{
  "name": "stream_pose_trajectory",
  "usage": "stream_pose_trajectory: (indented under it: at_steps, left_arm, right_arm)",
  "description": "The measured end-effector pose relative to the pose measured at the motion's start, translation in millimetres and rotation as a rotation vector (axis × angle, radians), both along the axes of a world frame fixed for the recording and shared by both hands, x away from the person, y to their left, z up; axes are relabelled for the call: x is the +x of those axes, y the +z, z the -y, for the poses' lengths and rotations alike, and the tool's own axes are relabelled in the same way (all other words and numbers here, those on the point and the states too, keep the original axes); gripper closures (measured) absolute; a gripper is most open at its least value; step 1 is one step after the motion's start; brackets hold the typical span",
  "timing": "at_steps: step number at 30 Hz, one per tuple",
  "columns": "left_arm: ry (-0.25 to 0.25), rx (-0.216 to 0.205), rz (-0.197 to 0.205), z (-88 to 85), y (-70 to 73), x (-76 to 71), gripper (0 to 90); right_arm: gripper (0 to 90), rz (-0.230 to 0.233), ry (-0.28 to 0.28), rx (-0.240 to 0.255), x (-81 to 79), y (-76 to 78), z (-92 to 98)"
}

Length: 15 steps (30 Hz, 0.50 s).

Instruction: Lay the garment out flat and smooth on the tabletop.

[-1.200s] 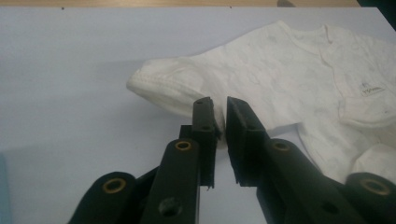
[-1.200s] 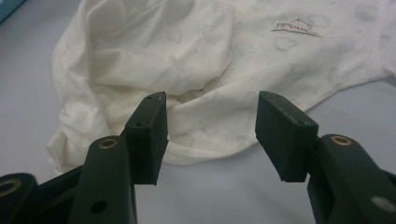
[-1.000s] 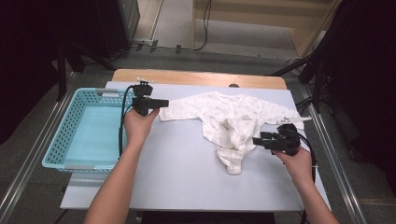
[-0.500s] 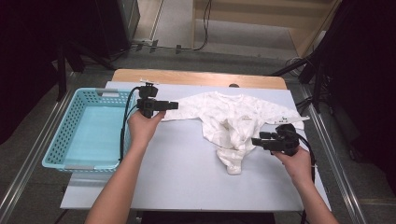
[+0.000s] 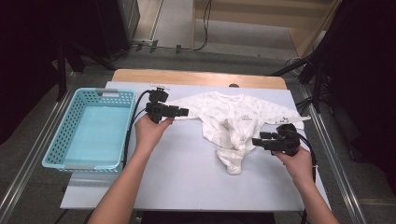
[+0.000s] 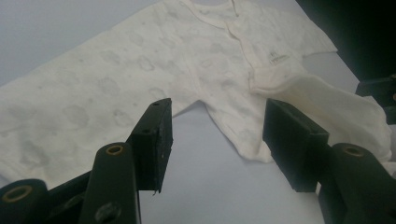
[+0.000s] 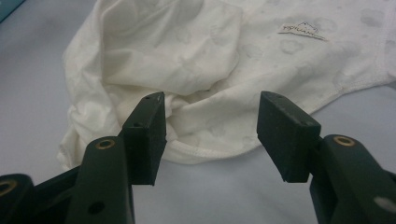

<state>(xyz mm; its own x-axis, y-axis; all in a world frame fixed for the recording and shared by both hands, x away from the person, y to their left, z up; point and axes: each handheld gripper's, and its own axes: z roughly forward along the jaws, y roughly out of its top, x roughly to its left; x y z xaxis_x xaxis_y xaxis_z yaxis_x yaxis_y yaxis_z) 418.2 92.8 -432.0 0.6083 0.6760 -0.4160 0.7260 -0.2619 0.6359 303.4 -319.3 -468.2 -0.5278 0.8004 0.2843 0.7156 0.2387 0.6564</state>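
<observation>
A white baby garment [image 5: 233, 122] lies spread at centre frame on the pale bench [image 5: 187, 182], its lower end bunched toward the right gripper [image 5: 259, 141]. The left gripper [image 5: 183, 112] sits at the garment's left sleeve, its jaws having just been opening, nothing between them. The right jaws stand apart too (no cloth pinched); a blue basket [image 5: 60, 140] stands far left.
</observation>
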Motion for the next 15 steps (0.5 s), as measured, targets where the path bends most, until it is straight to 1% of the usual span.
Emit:
stream_pose_trajectory:
  at_steps: [4, 6, 8, 12, 15]
  left_arm:
    - [-0.038, 0.002, 0.000, 4.2, -2.6, -6.6, 41.7]
    - [-0.055, 0.008, 0.001, 6.4, -3.2, -9.4, 41.5]
    - [-0.067, 0.001, 0.006, 8.2, -4.1, -11.8, 41.3]
    - [-0.082, -0.021, -0.003, 9.7, -5.0, -14.7, 41.3]
    - [-0.093, -0.014, 0.003, 11.0, -5.4, -18.1, 41.3]
  right_arm:
    - [40.9, 0.004, 0.005, 0.008, -4.6, 3.3, -2.4]
    - [40.9, 0.005, 0.014, 0.000, -10.7, 3.0, -3.0]
    - [40.9, 0.005, 0.020, -0.010, -17.0, 2.6, -2.6]
    - [40.9, 0.004, 0.023, -0.009, -25.4, 3.7, -2.5]
    - [40.9, 0.009, 0.032, -0.005, -30.3, 4.8, -4.9]
